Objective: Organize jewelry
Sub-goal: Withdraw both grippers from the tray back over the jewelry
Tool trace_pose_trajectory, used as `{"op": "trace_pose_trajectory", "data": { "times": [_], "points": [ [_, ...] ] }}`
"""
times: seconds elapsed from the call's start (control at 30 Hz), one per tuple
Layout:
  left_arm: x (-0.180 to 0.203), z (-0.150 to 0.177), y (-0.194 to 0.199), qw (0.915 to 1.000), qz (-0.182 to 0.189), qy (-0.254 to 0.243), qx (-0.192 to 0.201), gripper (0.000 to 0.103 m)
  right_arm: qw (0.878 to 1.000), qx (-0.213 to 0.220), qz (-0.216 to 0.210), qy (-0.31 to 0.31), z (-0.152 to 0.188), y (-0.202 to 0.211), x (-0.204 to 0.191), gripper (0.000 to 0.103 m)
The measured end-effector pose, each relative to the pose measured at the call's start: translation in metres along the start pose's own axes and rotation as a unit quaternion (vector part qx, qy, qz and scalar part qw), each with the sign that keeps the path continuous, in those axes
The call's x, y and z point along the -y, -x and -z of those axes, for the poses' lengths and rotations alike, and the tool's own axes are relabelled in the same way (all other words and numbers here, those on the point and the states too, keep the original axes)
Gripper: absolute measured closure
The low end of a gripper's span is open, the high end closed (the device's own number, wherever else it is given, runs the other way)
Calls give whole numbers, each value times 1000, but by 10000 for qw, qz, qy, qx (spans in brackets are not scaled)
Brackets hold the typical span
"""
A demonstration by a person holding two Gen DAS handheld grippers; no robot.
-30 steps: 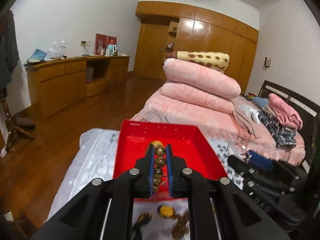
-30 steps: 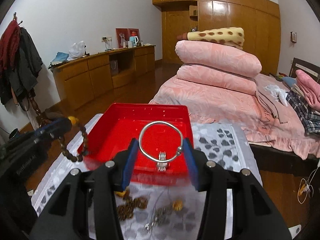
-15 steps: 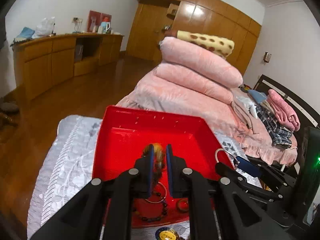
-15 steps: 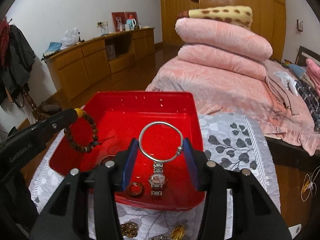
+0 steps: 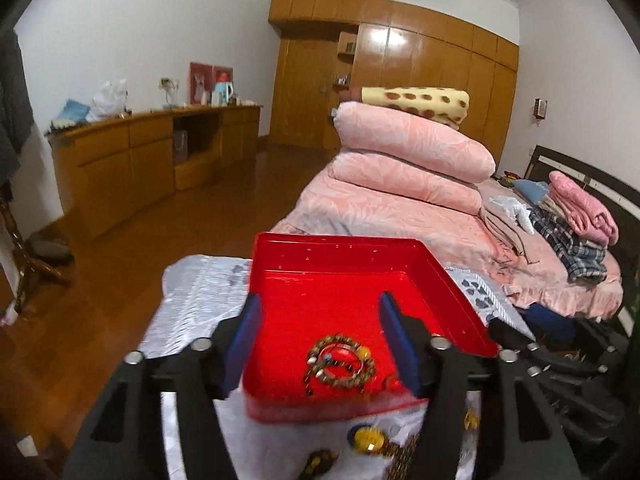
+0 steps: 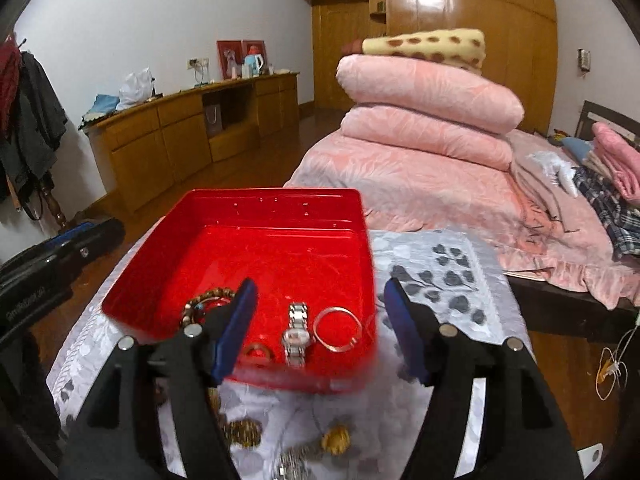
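Red plastic tray (image 6: 280, 216) on a patterned cloth (image 6: 440, 256), seen from both wrist cameras. My left gripper (image 5: 320, 340) is over the near end of the tray with its jaws opening and nothing between them; the beaded bracelet (image 5: 340, 364) it was pinching a second ago now lies on the tray floor directly below. My right gripper (image 6: 320, 320) is likewise opening, its blue pads clear of everything; the silver bangle (image 6: 338, 328) it carried a moment earlier rests flat in the tray, just beside the wristwatch (image 6: 297, 330) and near a small ring (image 6: 258, 350). In the right view the bead bracelet shows at the tray's left side, partly behind my left finger. Both pieces have thus passed from the jaws to the tray, so I judge this pair of placements complete.

Outside the tray, on the cloth at its near edge, blurred gold and dark pieces (image 6: 336, 440) lie unsorted; a yellow round piece (image 5: 366, 438) shows in the left view. I judge the task part done, with the next move being a return to that loose pile.
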State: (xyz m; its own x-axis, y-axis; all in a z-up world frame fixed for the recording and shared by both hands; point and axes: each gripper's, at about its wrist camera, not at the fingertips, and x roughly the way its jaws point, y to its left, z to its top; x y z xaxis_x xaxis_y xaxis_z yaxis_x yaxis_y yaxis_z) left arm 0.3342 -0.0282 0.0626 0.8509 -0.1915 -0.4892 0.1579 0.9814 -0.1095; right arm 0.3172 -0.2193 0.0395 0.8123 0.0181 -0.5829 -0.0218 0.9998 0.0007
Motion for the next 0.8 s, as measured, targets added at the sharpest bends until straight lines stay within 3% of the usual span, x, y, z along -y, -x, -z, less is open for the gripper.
{"op": "trace_pose_trajectory", "data": {
  "times": [0.13, 0.33, 0.8],
  "points": [
    [4, 18, 22, 9998, -76, -195, -40, 32, 9999, 44, 46, -105, 19, 26, 6, 34],
    [3, 55, 39, 9985, -129, -154, -506, 21, 9992, -255, 115, -302, 56, 48, 13, 30],
    [0, 120, 55, 9932, -328, -120, -1111, 14, 9947, -955, 177, -350, 115, 50, -4, 18]
  ]
}}
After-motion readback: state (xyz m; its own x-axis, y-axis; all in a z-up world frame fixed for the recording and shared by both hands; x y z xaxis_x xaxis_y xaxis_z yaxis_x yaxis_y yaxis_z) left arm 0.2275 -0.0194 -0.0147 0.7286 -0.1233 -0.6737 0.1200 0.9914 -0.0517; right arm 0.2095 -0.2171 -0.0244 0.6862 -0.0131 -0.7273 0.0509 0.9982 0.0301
